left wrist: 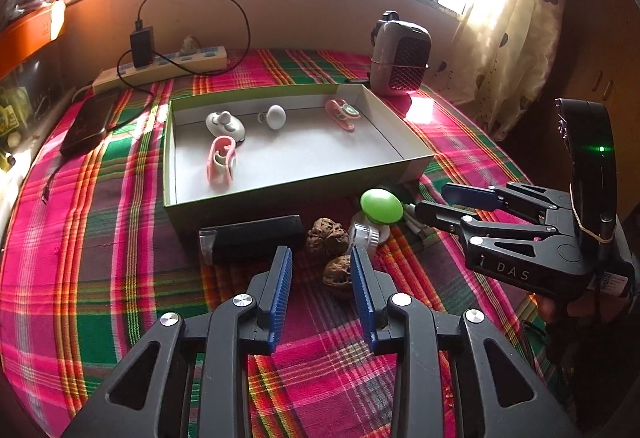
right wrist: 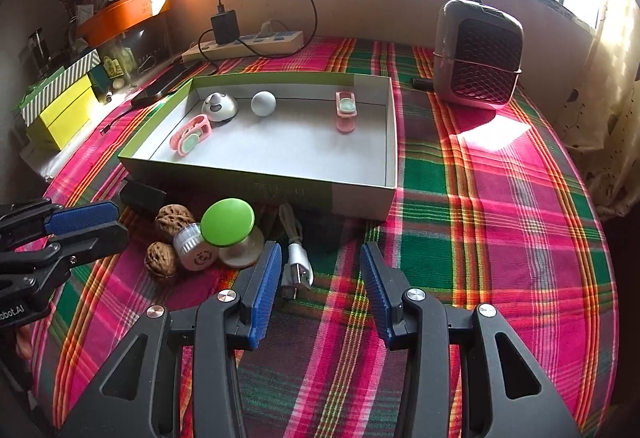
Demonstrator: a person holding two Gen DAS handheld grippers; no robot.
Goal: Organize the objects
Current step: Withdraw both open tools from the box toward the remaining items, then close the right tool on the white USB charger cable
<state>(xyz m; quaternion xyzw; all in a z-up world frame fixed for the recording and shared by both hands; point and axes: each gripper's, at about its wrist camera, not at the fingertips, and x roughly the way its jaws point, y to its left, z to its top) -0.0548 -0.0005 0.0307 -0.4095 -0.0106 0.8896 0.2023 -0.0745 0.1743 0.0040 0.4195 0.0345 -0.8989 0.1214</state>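
Note:
A green open box [left wrist: 296,187] [right wrist: 260,191] on the plaid cloth holds two pink clips, a white dome and a white ball. In front of it lie a green-topped knob [left wrist: 381,207] [right wrist: 227,222], a white round cap [left wrist: 366,236] [right wrist: 192,240], two walnuts [left wrist: 326,234] [right wrist: 161,259], a black block [left wrist: 256,238] and a USB cable [right wrist: 296,262]. My left gripper [left wrist: 320,258] is open, and the nearer walnut [left wrist: 336,274] sits loose by its right finger. My right gripper [right wrist: 320,254] [left wrist: 452,202] is open over the cable's plug, with no pad pressing on it. The left gripper [right wrist: 92,222] shows at the left edge.
A small grey heater [left wrist: 400,58] [right wrist: 478,54] stands behind the box at the right. A power strip [left wrist: 168,64] [right wrist: 244,44] with a charger runs along the back wall. A flat black device [left wrist: 86,126] lies at the left. Stacked boxes [right wrist: 64,106] flank the table's left.

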